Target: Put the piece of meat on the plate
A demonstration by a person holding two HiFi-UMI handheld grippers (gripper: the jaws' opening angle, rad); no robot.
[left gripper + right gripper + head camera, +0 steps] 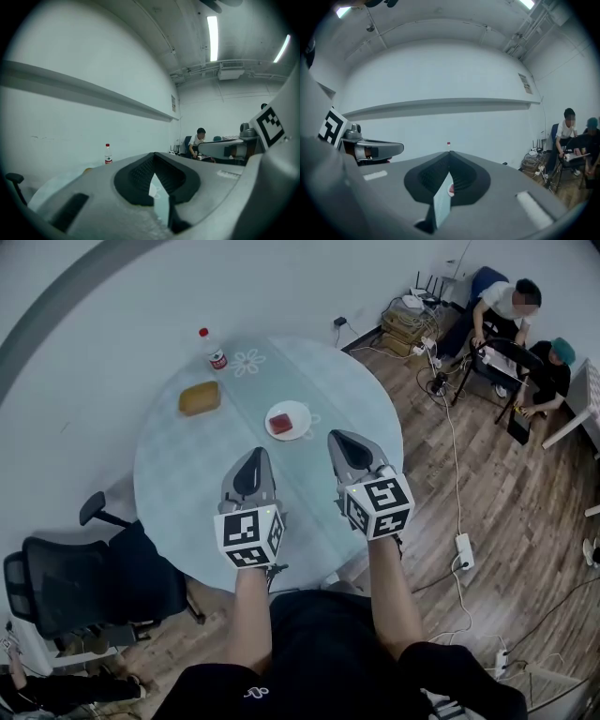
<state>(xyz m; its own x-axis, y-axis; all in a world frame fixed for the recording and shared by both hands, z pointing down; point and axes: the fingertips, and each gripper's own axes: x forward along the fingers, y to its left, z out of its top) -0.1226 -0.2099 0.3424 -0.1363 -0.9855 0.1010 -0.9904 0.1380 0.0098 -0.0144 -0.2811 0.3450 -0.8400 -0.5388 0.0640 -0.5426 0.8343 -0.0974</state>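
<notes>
A red piece of meat [281, 423] lies on a small white plate [299, 412] near the middle of the round pale table [187, 474]. Both grippers hover over the near half of the table and point toward the plate, short of it. My left gripper [255, 452] has its jaws together with nothing between them, and its tips are below and left of the plate. My right gripper [335, 435] sits just right of the plate, jaws also together and empty. In the right gripper view, a bit of red meat [450, 189] shows through the gap behind the tips of the right gripper [449, 152].
A plastic bottle [213, 350] with a red cap stands at the table's far edge. A brown loaf-like block [199, 397] lies left of the plate. A black office chair [66, 582] stands at the table's left. Two people [511, 320] sit at the far right among cables.
</notes>
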